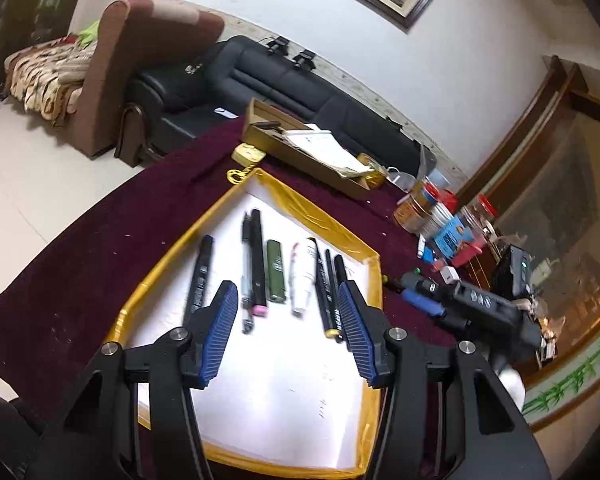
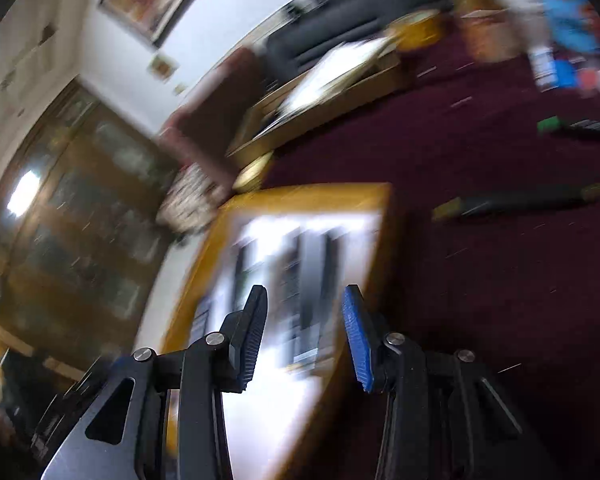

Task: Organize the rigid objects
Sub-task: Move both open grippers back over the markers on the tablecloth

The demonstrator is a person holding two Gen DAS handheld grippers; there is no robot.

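While both grippers hang over the table, nothing sits between their ribbed blue pads.
Left gripper point(image 1: 288, 332): jaws apart, empty, above the tray.
Right gripper point(image 2: 305, 338): jaws apart, empty; view smeared by blur.
Tray point(image 1: 320, 216): shallow, white floor, glossy gold rim, on a maroon fuzzy cloth point(image 1: 100, 240).
Row in tray: slim black pens point(image 1: 328, 292), a boxy green lighter point(image 1: 276, 272), a white tube point(image 1: 305, 276), lying side by side.
Outside tray: a black marker point(image 2: 520, 200) on the cloth.
Cardboard box point(image 1: 300, 152): flat, papers inside.
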